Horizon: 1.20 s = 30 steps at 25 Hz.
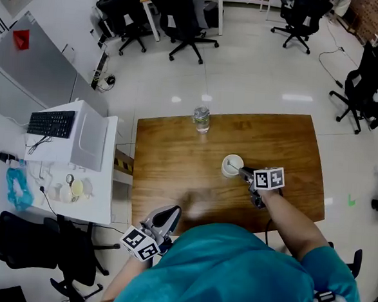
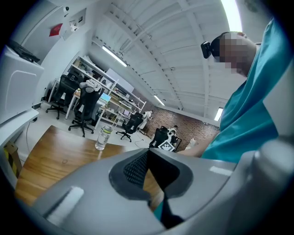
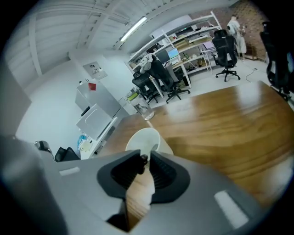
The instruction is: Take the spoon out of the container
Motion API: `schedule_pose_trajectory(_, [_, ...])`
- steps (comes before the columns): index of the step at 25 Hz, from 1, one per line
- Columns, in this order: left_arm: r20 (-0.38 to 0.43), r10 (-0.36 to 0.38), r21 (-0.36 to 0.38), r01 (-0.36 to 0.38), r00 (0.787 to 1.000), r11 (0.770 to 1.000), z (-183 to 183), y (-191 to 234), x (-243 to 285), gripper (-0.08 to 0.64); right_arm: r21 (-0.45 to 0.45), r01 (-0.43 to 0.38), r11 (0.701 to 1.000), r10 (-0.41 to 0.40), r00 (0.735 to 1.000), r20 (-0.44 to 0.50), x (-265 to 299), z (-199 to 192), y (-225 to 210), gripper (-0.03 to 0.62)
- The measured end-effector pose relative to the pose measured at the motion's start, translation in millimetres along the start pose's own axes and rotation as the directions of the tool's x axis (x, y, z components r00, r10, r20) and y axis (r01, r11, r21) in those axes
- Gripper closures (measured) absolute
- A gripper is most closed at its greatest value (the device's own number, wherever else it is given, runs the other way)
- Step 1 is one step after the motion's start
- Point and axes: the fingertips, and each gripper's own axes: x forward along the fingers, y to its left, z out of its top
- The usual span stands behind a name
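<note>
My right hand-held gripper [image 1: 243, 173] is clenched on the spoon [image 3: 143, 158] handle. The spoon stands in the white cup [image 3: 142, 137] on the wooden surface [image 1: 175, 165]. My left hand-held gripper [image 2: 146, 153] is closed, empty.

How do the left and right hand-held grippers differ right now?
Position: the right hand-held gripper is at the white cup mid-table. The left hand-held gripper hangs back at the near edge of the wooden table, well away from the cup.
Jaws: the right's are closed on the handle of the spoon standing in the cup. The left's meet at the tips with nothing between them.
Shared: same grey two-jaw build.
</note>
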Motion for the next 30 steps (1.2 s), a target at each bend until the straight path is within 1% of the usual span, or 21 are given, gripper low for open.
schedule_pose_trajectory(1, [0.001, -0.005, -0.001, 0.005, 1.000, 1.000, 2, 1, -1, 0.558, -0.004, 0.000, 1.000, 0.000, 1.000, -0.005, 0, 0, 2, 0.541])
schedule_pose_trajectory(4, [0.006, -0.020, -0.004, 0.020, 1.000, 1.000, 6, 5, -4, 0.558, -0.010, -0.004, 1.000, 0.004, 1.000, -0.016, 0, -2, 10, 0.545])
schedule_pose_trajectory(6, [0.010, -0.029, -0.004, 0.029, 1.000, 1.000, 8, 7, -10, 0.558, 0.014, -0.012, 1.000, 0.012, 1.000, -0.001, -4, -2, 14, 0.546])
schedule_pose_trajectory(9, [0.020, -0.043, -0.001, 0.043, 0.999, 0.999, 9, 9, -16, 0.558, 0.055, -0.042, 0.998, 0.039, 0.998, 0.054, -23, 4, 22, 0.546])
schedule_pose_trajectory(11, [0.026, -0.054, 0.002, 0.054, 0.998, 0.999, 11, 9, -21, 0.558, 0.085, -0.086, 0.993, 0.076, 0.991, 0.108, -43, 10, 35, 0.546])
schedule_pose_trajectory(13, [0.031, -0.069, 0.004, 0.069, 0.997, 0.998, 13, 11, -30, 0.558, 0.107, -0.144, 0.984, 0.125, 0.978, 0.167, -63, 14, 57, 0.546])
schedule_pose_trajectory(15, [0.037, -0.093, 0.005, 0.093, 0.995, 0.996, 15, 14, -40, 0.558, 0.110, -0.203, 0.973, 0.176, 0.959, 0.220, -81, 12, 84, 0.546])
schedule_pose_trajectory(17, [0.044, -0.127, 0.004, 0.127, 0.991, 0.992, 18, 19, -52, 0.558, 0.074, -0.254, 0.964, 0.228, 0.939, 0.257, -91, 5, 120, 0.546])
schedule_pose_trajectory(18, [0.046, -0.147, 0.002, 0.147, 0.988, 0.989, 18, 21, -58, 0.558, 0.033, -0.274, 0.961, 0.255, 0.928, 0.270, -95, 1, 140, 0.546])
schedule_pose_trajectory(19, [0.048, -0.167, 0.000, 0.167, 0.985, 0.986, 18, 23, -65, 0.558, 0.001, -0.281, 0.960, 0.270, 0.922, 0.277, -97, -5, 158, 0.546])
schedule_pose_trajectory(21, [0.047, -0.211, -0.010, 0.212, 0.976, 0.977, 16, 22, -77, 0.558, 0.009, -0.258, 0.966, 0.245, 0.927, 0.283, -98, -29, 177, 0.546])
schedule_pose_trajectory(23, [0.045, -0.255, -0.019, 0.256, 0.966, 0.967, 10, 16, -88, 0.558, 0.006, -0.251, 0.968, 0.237, 0.924, 0.299, -104, -48, 197, 0.546])
schedule_pose_trajectory(26, [0.038, -0.294, -0.018, 0.295, 0.955, 0.955, 5, -1, -91, 0.558, -0.041, -0.268, 0.962, 0.267, 0.907, 0.327, -123, -65, 223, 0.546])
schedule_pose_trajectory(28, [0.038, -0.307, -0.001, 0.307, 0.951, 0.952, 7, -29, -92, 0.558, -0.069, -0.282, 0.957, 0.288, 0.895, 0.341, -149, -74, 237, 0.546])
schedule_pose_trajectory(30, [0.035, -0.312, 0.031, 0.311, 0.949, 0.950, -1, -73, -98, 0.558, -0.091, -0.301, 0.949, 0.313, 0.880, 0.357, -186, -94, 244, 0.546])
